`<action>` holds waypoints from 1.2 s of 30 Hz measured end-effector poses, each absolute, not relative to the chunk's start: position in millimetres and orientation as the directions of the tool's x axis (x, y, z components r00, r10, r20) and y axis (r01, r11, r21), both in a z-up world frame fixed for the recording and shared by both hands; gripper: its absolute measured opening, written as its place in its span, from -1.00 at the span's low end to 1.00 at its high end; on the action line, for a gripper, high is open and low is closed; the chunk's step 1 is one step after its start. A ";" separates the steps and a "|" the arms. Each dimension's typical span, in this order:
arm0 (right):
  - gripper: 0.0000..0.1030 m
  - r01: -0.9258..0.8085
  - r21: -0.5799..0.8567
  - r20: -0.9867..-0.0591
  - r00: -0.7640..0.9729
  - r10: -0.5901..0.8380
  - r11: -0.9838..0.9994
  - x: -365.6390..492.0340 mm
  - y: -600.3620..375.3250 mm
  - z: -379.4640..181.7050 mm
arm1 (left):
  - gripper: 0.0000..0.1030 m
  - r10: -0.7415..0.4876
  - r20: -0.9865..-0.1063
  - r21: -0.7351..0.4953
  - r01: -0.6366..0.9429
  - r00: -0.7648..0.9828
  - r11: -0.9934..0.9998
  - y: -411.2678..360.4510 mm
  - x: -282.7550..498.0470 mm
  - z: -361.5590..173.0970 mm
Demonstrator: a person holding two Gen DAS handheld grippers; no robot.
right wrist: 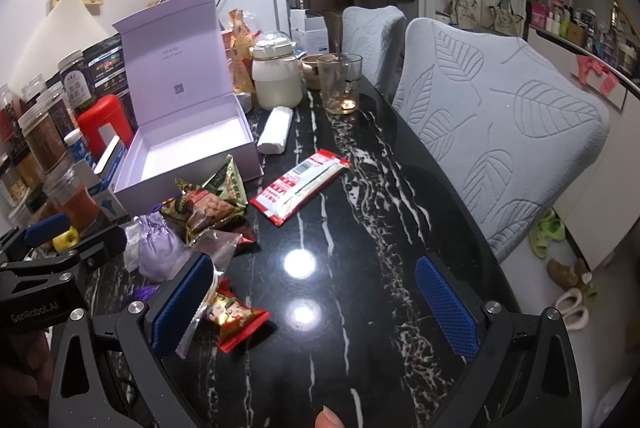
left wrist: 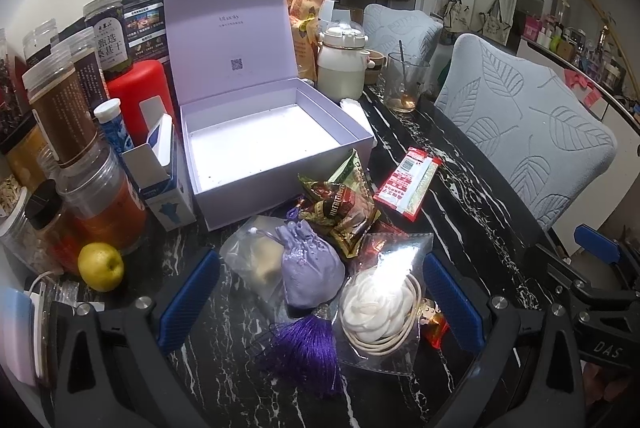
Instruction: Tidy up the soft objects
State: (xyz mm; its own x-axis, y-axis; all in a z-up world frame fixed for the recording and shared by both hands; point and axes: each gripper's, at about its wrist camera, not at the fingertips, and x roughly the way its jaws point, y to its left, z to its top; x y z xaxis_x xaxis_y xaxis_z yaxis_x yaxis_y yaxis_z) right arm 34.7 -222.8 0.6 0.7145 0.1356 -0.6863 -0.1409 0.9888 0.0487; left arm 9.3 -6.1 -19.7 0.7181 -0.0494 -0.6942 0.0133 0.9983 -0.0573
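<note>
An open lilac box (left wrist: 280, 164) (right wrist: 188, 152) with its lid raised stands empty on the black marble table. In front of it lies a pile: a lilac pouch (left wrist: 310, 262) (right wrist: 158, 248) with a purple tassel (left wrist: 306, 352), a clear bag holding a white coil (left wrist: 380, 304), a frosted bag (left wrist: 256, 256), brown-green snack packets (left wrist: 344, 212) (right wrist: 208, 204) and a red-white sachet (left wrist: 408, 182) (right wrist: 300, 186). My left gripper (left wrist: 316, 304) is open, its fingers straddling the pouch and the coil bag. My right gripper (right wrist: 316, 304) is open over bare table, a small red snack packet (right wrist: 236, 316) by its left finger.
Jars, a red canister (left wrist: 136, 96) and a small blue-white carton (left wrist: 160, 172) crowd the left side, with a yellow apple (left wrist: 100, 266) near them. A white jug (left wrist: 342, 68), a glass with a spoon (left wrist: 404, 82) and a white roll (right wrist: 274, 130) stand behind. Two grey chairs (right wrist: 500, 132) line the right edge.
</note>
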 end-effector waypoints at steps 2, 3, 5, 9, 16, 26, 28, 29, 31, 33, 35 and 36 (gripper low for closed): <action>1.00 -0.141 0.050 -0.686 0.715 0.136 0.989 34.9 -223.2 0.8 | 1.00 -0.054 -0.696 -0.061 0.016 0.716 0.998 -6.3 9.7 -19.8; 1.00 -0.140 0.050 -0.686 0.714 0.136 0.989 34.9 -222.8 0.7 | 1.00 -0.055 -0.697 -0.062 0.017 0.715 0.998 -6.5 10.2 -19.8; 1.00 -0.139 0.050 -0.686 0.715 0.135 0.989 34.7 -223.3 0.4 | 1.00 -0.056 -0.698 -0.061 0.018 0.714 0.998 -6.8 10.7 -20.0; 1.00 -0.139 0.050 -0.687 0.714 0.135 0.989 34.9 -223.5 -0.1 | 1.00 -0.058 -0.702 -0.061 0.021 0.710 0.998 -6.9 11.4 -20.3; 1.00 -0.143 0.061 -0.692 0.707 0.145 0.988 35.2 -225.3 -3.9 | 1.00 -0.062 -0.701 -0.060 0.028 0.710 0.998 -6.9 12.5 -20.4; 1.00 -0.169 0.064 -0.695 0.700 0.165 0.984 36.8 -220.9 -1.8 | 1.00 -0.057 -0.705 -0.063 0.018 0.707 0.998 -2.8 8.8 -20.9; 1.00 -0.172 0.065 -0.694 0.700 0.169 0.983 37.0 -220.1 -1.2 | 1.00 -0.058 -0.704 -0.064 0.018 0.708 0.998 -2.0 6.9 -20.5; 1.00 -0.173 0.067 -0.694 0.700 0.170 0.983 36.9 -220.3 -1.0 | 1.00 -0.058 -0.702 -0.064 0.019 0.709 0.998 -1.8 5.7 -20.5; 1.00 -0.175 0.068 -0.692 0.701 0.173 0.982 36.0 -220.3 -0.6 | 1.00 -0.060 -0.701 -0.063 0.021 0.711 0.998 -1.4 3.5 -20.7; 1.00 -0.178 0.067 -0.690 0.702 0.175 0.982 34.5 -219.9 -0.1 | 1.00 -0.059 -0.703 -0.063 0.021 0.709 0.998 -0.8 1.1 -21.5; 1.00 -0.180 0.066 -0.686 0.706 0.176 0.981 32.3 -220.5 0.6 | 1.00 -0.064 -0.706 -0.069 0.022 0.706 0.997 0.3 -0.5 -22.8; 1.00 -0.180 0.066 -0.684 0.708 0.176 0.982 30.7 -221.2 0.7 | 1.00 -0.067 -0.708 -0.073 0.022 0.703 0.997 0.9 -1.7 -24.0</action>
State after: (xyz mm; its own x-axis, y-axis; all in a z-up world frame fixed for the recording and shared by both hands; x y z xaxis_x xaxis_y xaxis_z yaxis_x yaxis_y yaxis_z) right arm 30.7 -221.2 0.7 0.7079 0.1757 -0.6841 -0.1795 0.9815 0.0664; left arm -1.7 0.9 -24.0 0.7032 -0.0669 -0.7078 0.0215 0.9971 -0.0729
